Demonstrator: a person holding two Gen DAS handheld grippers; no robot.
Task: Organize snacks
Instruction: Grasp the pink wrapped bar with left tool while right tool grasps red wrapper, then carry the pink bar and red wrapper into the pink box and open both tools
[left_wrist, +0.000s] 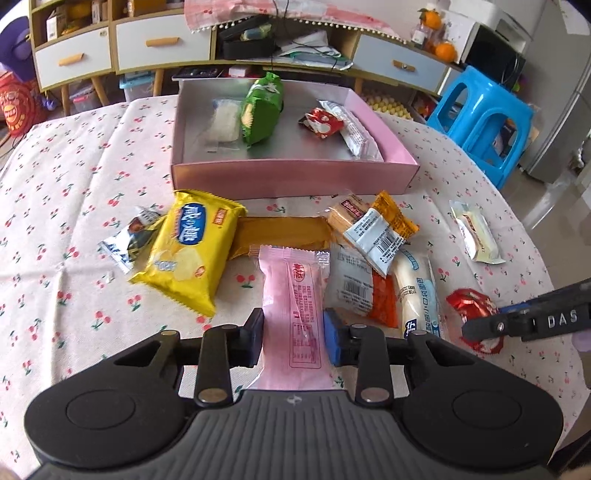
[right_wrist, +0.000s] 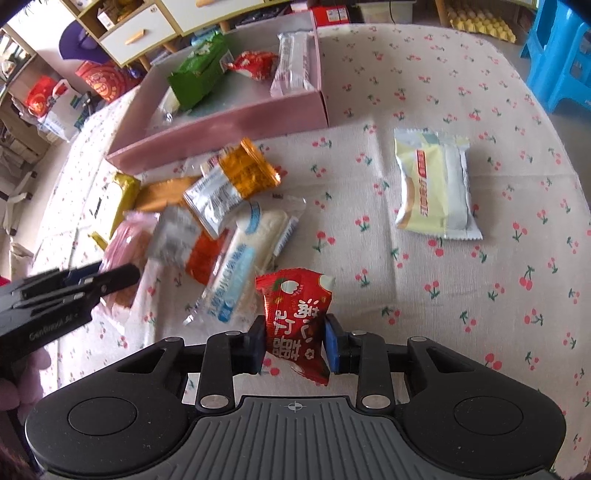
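Pink snack: a pink wrapped bar (left_wrist: 295, 314) lies lengthwise between the pads of the left gripper (left_wrist: 295, 341), which are pressed against both its sides, so the tool is clamped on it.
Red snack: a red packet (right_wrist: 295, 325) stands pinched between the closed-in pads of the right gripper (right_wrist: 295, 343), its lower corner hanging over the tablecloth (right_wrist: 461, 295).
Cloth: white with small red cherries, covering the table.
Near pile: just beyond the pink bar lie a white packet with a barcode (left_wrist: 352, 284), an orange-red packet (left_wrist: 384, 299) partly under it, and a long white roll in blue-printed wrap (left_wrist: 415, 288).
Left of pile: a yellow chip bag (left_wrist: 192, 247), with a small silver and dark packet (left_wrist: 135, 232) beside it.
Middle: a brown flat bar (left_wrist: 280, 230) behind the yellow bag; an orange and silver packet (left_wrist: 384, 232) lying on top of the pile.
Apart to the right: a pale yellow packet (right_wrist: 432, 184) alone on the cloth.
Far: a pink box (left_wrist: 295, 177) with an open top, holding a green bag (left_wrist: 262, 107), a clear white packet (left_wrist: 223, 120), a small red packet (left_wrist: 321, 122) and a long pale bar (left_wrist: 351, 129) against its right wall.
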